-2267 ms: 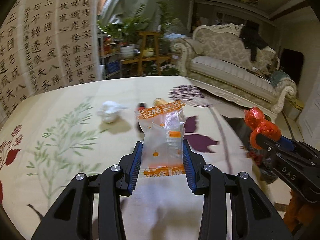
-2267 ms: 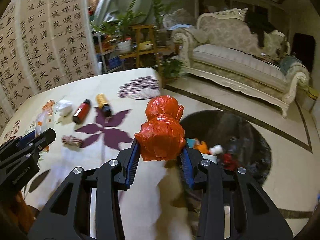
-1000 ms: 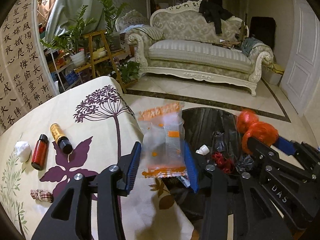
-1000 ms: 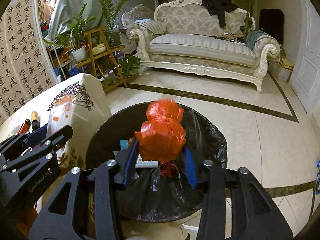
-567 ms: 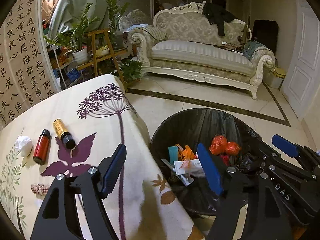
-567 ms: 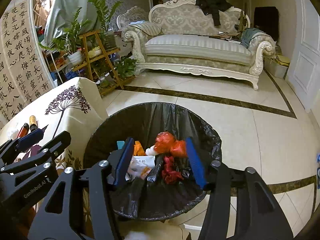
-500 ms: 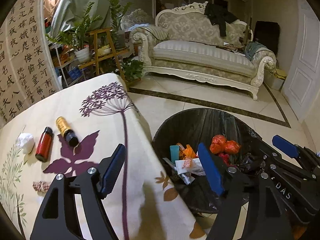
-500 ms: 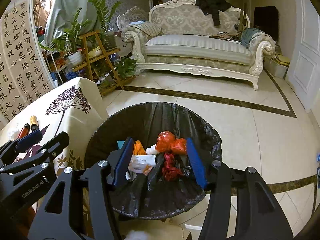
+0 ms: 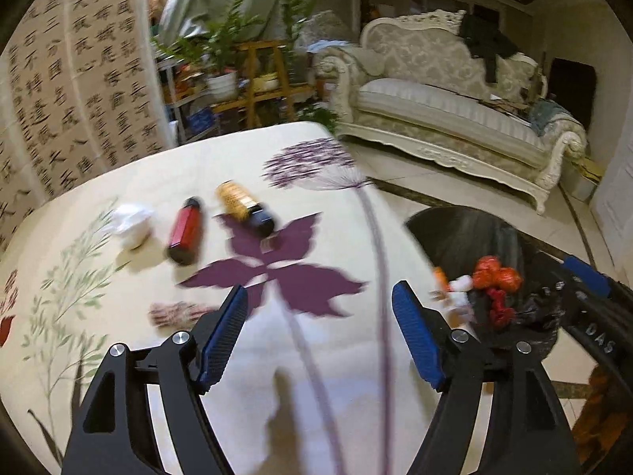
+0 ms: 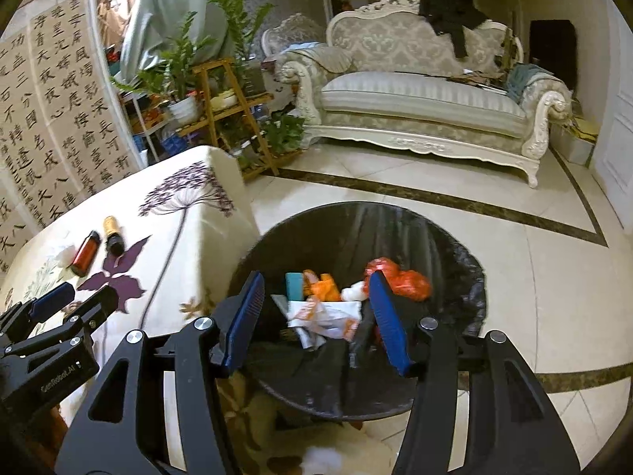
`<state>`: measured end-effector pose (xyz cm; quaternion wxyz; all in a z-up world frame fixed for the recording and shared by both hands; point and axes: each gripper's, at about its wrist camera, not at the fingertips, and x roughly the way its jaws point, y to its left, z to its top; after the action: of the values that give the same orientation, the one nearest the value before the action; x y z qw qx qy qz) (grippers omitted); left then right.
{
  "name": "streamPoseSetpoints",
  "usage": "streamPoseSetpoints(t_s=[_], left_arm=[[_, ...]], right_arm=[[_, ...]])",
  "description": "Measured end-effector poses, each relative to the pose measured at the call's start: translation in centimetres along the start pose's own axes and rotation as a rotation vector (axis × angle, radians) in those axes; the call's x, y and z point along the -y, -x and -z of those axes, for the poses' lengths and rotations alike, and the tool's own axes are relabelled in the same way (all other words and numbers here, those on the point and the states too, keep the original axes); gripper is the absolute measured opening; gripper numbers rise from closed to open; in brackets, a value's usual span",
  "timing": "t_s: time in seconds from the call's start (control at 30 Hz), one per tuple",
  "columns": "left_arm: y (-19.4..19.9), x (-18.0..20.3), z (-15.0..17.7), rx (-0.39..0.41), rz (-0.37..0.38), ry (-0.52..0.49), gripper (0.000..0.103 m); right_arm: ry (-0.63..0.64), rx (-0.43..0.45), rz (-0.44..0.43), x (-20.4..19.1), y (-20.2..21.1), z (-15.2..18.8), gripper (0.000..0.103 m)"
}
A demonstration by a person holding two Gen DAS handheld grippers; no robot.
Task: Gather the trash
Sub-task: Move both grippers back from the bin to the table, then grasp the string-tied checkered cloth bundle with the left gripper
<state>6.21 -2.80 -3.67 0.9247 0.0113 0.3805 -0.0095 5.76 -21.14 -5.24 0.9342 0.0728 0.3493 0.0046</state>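
My left gripper (image 9: 320, 289) is open and empty above the flowered tablecloth (image 9: 316, 356). Ahead of it lie a crumpled white paper (image 9: 130, 223), a red bottle (image 9: 185, 233), a yellow and black bottle (image 9: 245, 208) and a small wrapped candy (image 9: 178, 312). My right gripper (image 10: 316, 277) hangs open and empty over the black-lined trash bin (image 10: 356, 229). Inside the bin lie the red bag (image 10: 399, 277) and the clear orange-printed wrapper (image 10: 320, 316) among other trash. The bin (image 9: 467, 233) stands off the table's right edge.
A cream sofa (image 10: 415, 99) runs along the far wall, with a wooden plant stand (image 10: 229, 111) to its left. A calligraphy screen (image 9: 59, 99) stands behind the table. Tiled floor (image 10: 554, 277) surrounds the bin.
Both grippers opened and dropped their loads, the wrapper and the red bag, into the bin. The left gripper then swung left from the bin back over the table.
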Motion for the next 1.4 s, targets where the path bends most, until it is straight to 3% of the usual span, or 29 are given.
streamPoseSetpoints(t_s=[0.3, 0.43, 0.6, 0.67, 0.73, 1.13, 1.4], left_arm=[[-1.3, -5.6, 0.3, -0.038, -0.126, 0.086, 0.075], [-2.2, -6.7, 0.2, -0.073, -0.118, 0.092, 0.075], [-2.8, -7.6, 0.3, -0.107, -0.055, 0.108, 0.075], [-2.8, -7.6, 0.5, -0.112, -0.035, 0.103, 0.061], [-3.0, -7.6, 0.7, -0.119, -0.023, 0.096, 0.055], [-1.7, -8.8, 0.7, -0.078, -0.008, 0.103, 0.041], [-0.5, -11.4, 1.2, -0.058, -0.041, 0.128, 0.04]], right_arm=[[0.057, -0.014, -0.064, -3.9, -0.2, 0.2, 0.054], [0.074, -0.027, -0.077, -5.2, -0.6, 0.3, 0.054], [0.092, -0.033, -0.086, -6.2, -0.8, 0.3, 0.054], [0.095, -0.034, -0.088, -6.5, -0.8, 0.3, 0.054], [0.097, -0.037, -0.089, -6.8, -0.9, 0.4, 0.054], [0.115, -0.045, -0.106, -7.9, -1.1, 0.6, 0.054], [0.145, -0.044, -0.137, -9.9, -1.4, 0.1, 0.054]])
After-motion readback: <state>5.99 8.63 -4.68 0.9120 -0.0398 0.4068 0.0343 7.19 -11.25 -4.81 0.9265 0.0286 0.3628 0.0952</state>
